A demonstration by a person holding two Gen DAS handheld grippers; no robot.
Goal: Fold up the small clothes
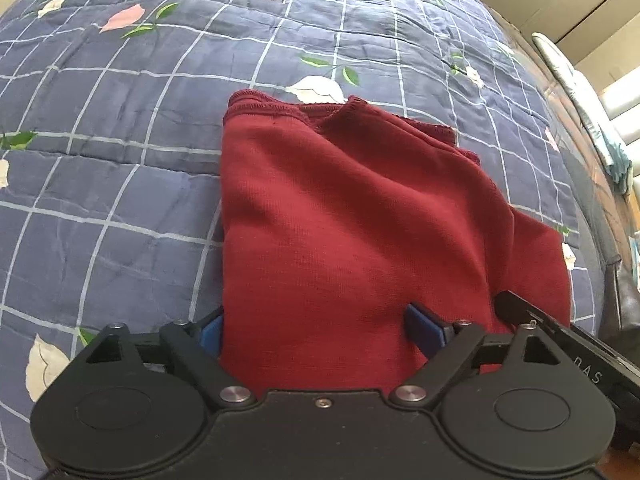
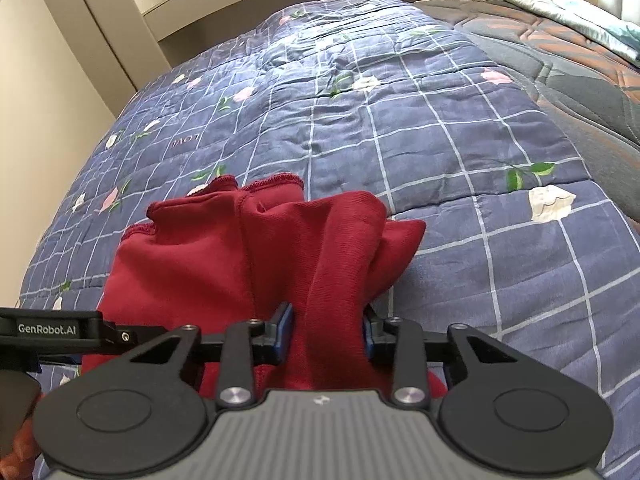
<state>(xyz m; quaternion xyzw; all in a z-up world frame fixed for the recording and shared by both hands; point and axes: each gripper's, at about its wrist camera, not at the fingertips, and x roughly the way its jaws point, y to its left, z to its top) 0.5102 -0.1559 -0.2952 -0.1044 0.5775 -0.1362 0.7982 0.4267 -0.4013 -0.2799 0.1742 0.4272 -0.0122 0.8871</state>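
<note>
Blue checked quilt [image 1: 120,184] with printed flowers covers the bed; pale cupboard fronts stand behind it.

Left wrist view: red garment [image 1: 344,208] lies on the quilt, partly folded, ribbed hem at the far end. Left gripper [image 1: 316,332] straddles the near edge, jaws spread wide. One blue pad [image 1: 424,330] rests on top of the cloth, the other sits at the garment's left border. No pinch visible; cloth merely passes between. Part of the other tool shows at lower right.

Right wrist view: right gripper [image 2: 326,332] has its jaws set narrow, with a raised ridge of the red garment [image 2: 192,276] bunched between the blue pads [image 2: 285,330] (appears pinched, though the contact itself is half hidden by cloth).

Judgement: the near edge seems about to be taken for a fold toward the hem. To do it well, the left should bite the corner through all layers before any lift, and both corners should rise level, so the edge lands square on the far hem rather than skewed.
</note>
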